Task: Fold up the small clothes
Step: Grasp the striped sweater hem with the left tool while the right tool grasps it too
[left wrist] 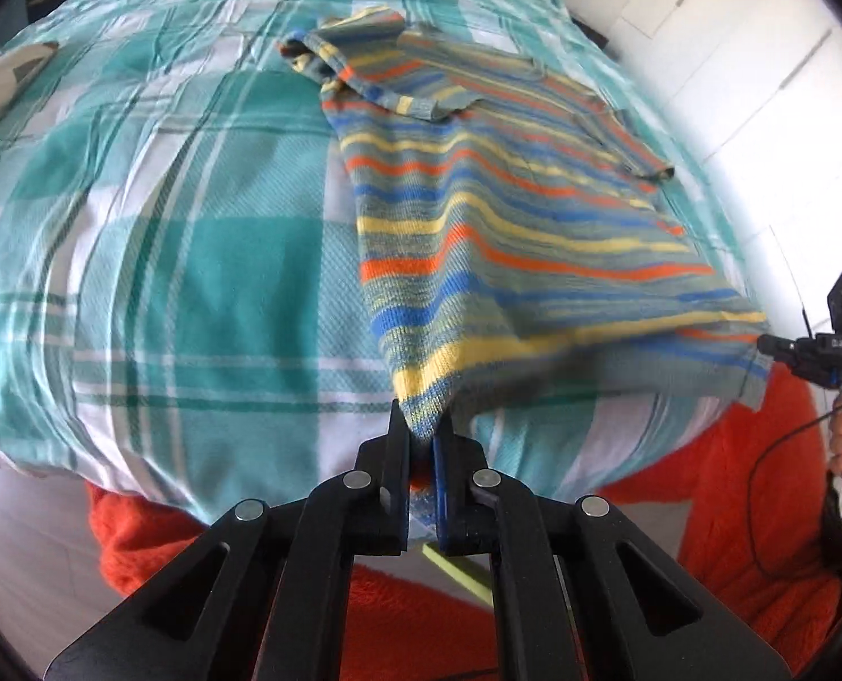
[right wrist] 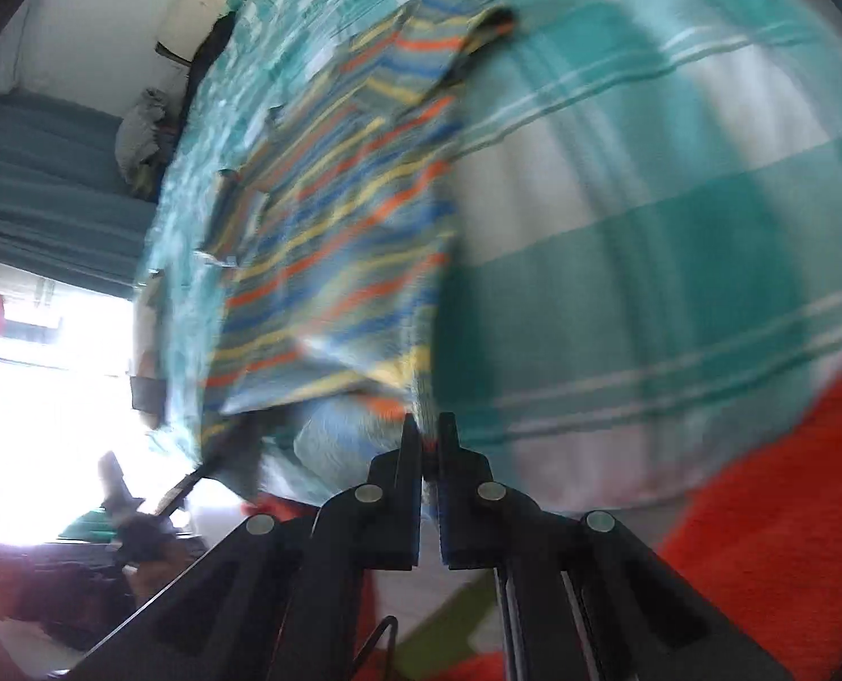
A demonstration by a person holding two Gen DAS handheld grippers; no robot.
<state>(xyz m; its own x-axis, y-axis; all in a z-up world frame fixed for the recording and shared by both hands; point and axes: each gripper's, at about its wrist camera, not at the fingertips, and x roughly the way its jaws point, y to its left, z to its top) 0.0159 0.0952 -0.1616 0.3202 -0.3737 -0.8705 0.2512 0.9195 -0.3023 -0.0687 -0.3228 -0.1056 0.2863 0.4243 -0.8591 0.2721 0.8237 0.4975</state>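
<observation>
striped shirt [left wrist: 495, 215] lies flat on the bed [left wrist: 154, 261]. left gripper [left wrist: 421, 431] and right gripper [right wrist: 429, 431] are each clamped on a bottom hem corner, so the hem lifts evenly for folding.

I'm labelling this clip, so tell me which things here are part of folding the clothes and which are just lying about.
Part of the job:
- striped shirt
- left gripper, shut on its hem corner
- right gripper, shut on the other corner
- checked bedspread under it

Lying about:
- orange rug
- grey bundle beside the bed

one striped shirt [left wrist: 512, 215], one plaid bedspread [left wrist: 165, 238], two tongs [left wrist: 421, 434]
</observation>
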